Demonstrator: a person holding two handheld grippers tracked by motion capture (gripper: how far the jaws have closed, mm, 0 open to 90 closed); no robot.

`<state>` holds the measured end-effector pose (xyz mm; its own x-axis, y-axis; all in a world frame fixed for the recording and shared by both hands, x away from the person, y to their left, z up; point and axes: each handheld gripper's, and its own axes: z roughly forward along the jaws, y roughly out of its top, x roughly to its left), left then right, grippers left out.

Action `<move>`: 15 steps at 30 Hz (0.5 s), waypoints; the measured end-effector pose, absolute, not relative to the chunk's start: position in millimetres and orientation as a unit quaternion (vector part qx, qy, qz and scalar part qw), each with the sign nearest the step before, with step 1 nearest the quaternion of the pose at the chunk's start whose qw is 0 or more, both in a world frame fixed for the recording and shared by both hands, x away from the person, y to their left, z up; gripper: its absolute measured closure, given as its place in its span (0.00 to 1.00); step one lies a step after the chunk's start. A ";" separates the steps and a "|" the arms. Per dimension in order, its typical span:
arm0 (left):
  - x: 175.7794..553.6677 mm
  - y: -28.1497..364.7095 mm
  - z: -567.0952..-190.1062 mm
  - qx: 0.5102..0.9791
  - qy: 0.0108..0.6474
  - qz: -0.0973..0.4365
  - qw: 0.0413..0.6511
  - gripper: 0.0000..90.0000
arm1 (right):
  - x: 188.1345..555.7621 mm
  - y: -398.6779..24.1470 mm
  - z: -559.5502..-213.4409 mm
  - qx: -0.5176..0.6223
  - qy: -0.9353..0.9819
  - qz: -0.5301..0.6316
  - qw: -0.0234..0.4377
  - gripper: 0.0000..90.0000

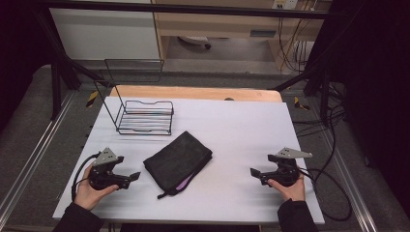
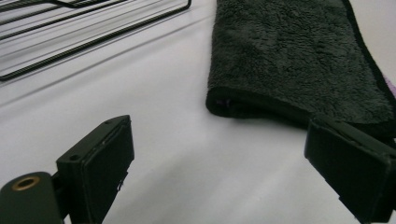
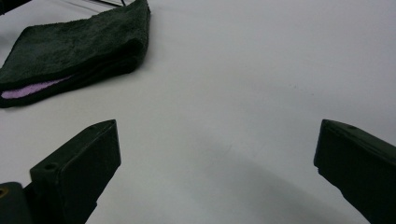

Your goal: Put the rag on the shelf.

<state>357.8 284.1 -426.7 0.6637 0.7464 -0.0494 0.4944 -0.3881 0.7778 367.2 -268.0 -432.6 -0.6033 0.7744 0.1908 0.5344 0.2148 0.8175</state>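
Both tongs are standing with jaws apart and nothing between them. Left tongs [image 1: 134,177] are resting low over the counter [image 1: 241,125] at its near left, aiming at the towel [image 1: 178,162] just beside them. Right tongs [image 1: 253,172] are sitting at the near right, well apart from the towel, pointing toward it. Folded dark towel, showing a purple inner layer at its open edge, is lying flat at the counter's centre. Wire rack [image 1: 145,117] is standing behind it, toward the far left.
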 end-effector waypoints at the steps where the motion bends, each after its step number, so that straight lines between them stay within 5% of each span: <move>1: 357.8 282.5 -426.0 0.819 0.379 0.157 0.402 0.09 | 367.5 -267.6 -432.8 0.424 0.770 0.458 0.132 0.01; 15: 353.4 241.2 -408.9 0.832 0.360 0.153 0.393 0.13 | 367.5 -264.1 -433.8 0.424 0.775 0.451 0.128 0.01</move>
